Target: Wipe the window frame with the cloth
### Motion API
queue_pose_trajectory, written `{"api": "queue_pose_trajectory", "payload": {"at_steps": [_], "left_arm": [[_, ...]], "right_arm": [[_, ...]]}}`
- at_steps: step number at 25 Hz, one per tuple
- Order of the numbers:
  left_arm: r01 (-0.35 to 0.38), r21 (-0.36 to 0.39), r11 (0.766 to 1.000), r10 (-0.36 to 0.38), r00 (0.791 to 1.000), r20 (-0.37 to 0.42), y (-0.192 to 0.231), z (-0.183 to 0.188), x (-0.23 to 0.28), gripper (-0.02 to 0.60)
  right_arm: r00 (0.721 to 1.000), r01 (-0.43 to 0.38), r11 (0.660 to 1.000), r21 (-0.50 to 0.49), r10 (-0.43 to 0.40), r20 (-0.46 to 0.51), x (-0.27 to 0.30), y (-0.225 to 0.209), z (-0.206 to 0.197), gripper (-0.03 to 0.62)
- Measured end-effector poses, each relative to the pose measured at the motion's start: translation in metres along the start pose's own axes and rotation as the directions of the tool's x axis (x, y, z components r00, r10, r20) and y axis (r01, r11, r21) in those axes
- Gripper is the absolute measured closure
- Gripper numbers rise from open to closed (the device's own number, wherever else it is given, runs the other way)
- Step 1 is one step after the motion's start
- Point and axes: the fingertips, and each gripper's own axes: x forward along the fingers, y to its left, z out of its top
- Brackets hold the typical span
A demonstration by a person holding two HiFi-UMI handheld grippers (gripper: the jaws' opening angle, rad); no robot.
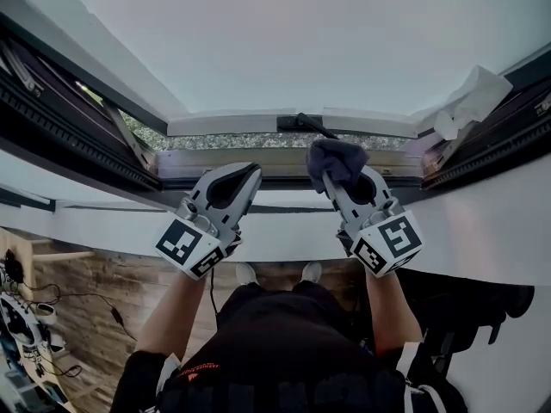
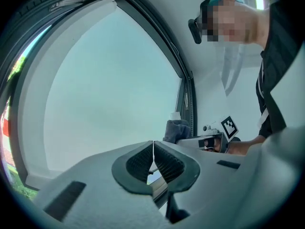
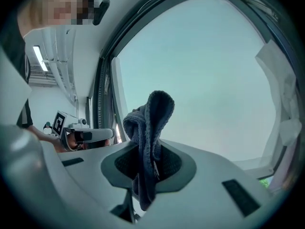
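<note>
View from above, looking down over a person's two forearms as they reach toward an open window. Each hand holds one claw, two in all, and each carries one marker cube.

The right claw (image 1: 340, 179) (image 3: 145, 163) is clamped on one dark blue-grey cloth (image 1: 337, 159) (image 3: 150, 123). The cloth bunches up above the jaws and a tail hangs down below them. The cloth is held up at the lower rail of the window frame (image 1: 275, 160), just under the single black handle (image 1: 303, 122). Whether it presses on the rail cannot be told.

The left claw (image 1: 245, 172) (image 2: 153, 156) is beside it, to the left and apart from it. Its two ribbed jaws are closed tip to tip with nothing between them, and it points at the same rail.

The one pale window pane (image 1: 301, 33) fills the upper part of the view. One white crumpled wad (image 1: 469, 101) sits at the frame's right corner.

Lower down, two white shoes (image 1: 247, 272) stand on a wooden floor (image 1: 77, 291).
</note>
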Motion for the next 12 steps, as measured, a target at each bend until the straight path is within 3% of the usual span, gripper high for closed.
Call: {"api": "queue_pose_trajectory", "payload": {"at_steps": [12], "left_arm": [[0.035,0.021,0.999,-0.036,0.999,0.015,-0.027,0.017,0.021,0.560]], "right_arm": [[1.000,0.011,1.000,-0.027,-0.010,0.025,-0.025,-0.006,0.019,0.536]]}}
